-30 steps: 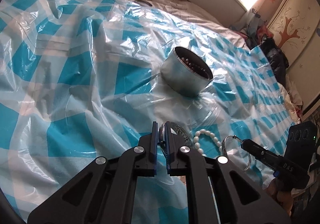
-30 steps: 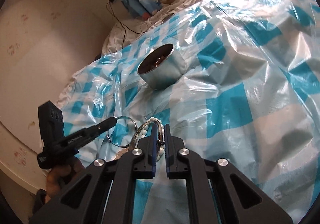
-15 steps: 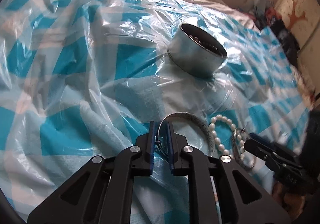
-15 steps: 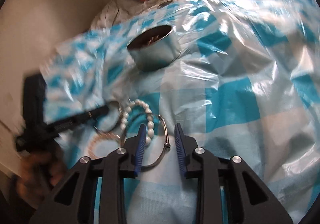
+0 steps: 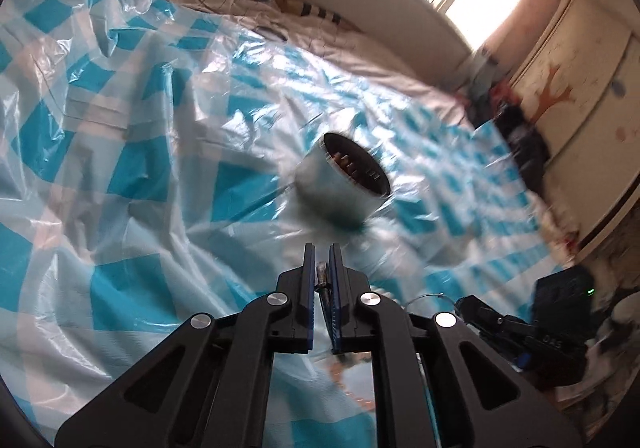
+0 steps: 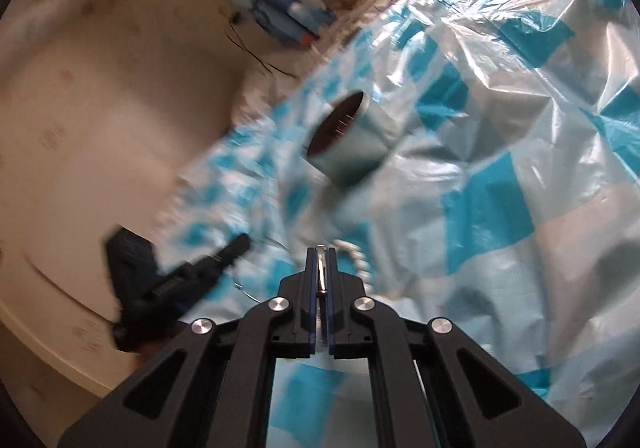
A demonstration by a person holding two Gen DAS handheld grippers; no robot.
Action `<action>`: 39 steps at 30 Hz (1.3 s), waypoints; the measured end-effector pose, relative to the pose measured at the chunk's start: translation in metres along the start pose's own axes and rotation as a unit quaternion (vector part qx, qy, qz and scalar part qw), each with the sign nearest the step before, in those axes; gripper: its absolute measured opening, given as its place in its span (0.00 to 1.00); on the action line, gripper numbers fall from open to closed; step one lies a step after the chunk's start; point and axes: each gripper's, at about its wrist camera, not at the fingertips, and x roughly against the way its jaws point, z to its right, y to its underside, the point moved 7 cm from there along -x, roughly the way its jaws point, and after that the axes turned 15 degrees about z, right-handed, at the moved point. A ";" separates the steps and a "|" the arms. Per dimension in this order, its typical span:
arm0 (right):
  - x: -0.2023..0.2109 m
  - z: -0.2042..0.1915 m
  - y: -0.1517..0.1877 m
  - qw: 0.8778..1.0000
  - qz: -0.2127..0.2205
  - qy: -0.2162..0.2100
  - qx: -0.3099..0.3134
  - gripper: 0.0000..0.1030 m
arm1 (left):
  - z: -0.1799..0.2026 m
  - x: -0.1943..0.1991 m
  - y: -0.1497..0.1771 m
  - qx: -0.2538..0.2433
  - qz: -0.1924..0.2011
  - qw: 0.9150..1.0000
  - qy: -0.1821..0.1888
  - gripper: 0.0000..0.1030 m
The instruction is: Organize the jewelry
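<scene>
Plastic sheeting (image 5: pixel 132 152), thin, glossy and creased, checked in turquoise and white, covers the bed in both wrist views; it throws bright glare where the window light hits it. A round metal tin (image 5: pixel 340 188) with a smooth silvery wall and a dark inside stands on the sheet at about twelve o'clock from the left gripper (image 5: pixel 321 264), well apart from it; small beads show faintly inside, though blur hides what they are. The same tin sits at about twelve o'clock from the right gripper (image 6: pixel 321 260) in the right wrist view, also blurred. The left gripper's blue-edged black fingers are clamped on a grey textured bangle (image 5: pixel 321 275), only a short rough-surfaced stretch of it showing between them. The right gripper is closed tight on a thin polished metal bangle (image 6: pixel 321 268), a bright rounded bar standing upright in the narrow gap. A white pearl bracelet (image 6: pixel 357 254), a string of small round beads, lies on the sheet just beside the right fingers at about two o'clock. A thin wire hoop (image 5: pixel 424 298) shows at about three o'clock of the left gripper, near the tip of the other tool. Half a second ago the right fingers were spread wide around the metal bangle as it lay on the sheet; now they have shut on it. The left gripper has lifted, so the grey bangle's arc and the pearls have dropped out of its view.
</scene>
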 end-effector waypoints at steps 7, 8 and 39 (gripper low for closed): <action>0.003 -0.003 -0.005 1.000 -0.001 -0.016 -0.024 0.02 | 0.018 0.004 -0.005 -0.008 0.011 1.000 0.023 0.00; 0.001 0.001 -0.004 1.000 -0.003 0.007 -0.011 0.02 | 0.015 0.003 -0.003 -0.008 0.008 1.000 0.018 0.00; -0.001 -0.015 0.013 0.992 -0.027 0.046 0.113 0.03 | 0.021 -0.042 0.035 -0.158 -0.068 0.981 -0.085 0.03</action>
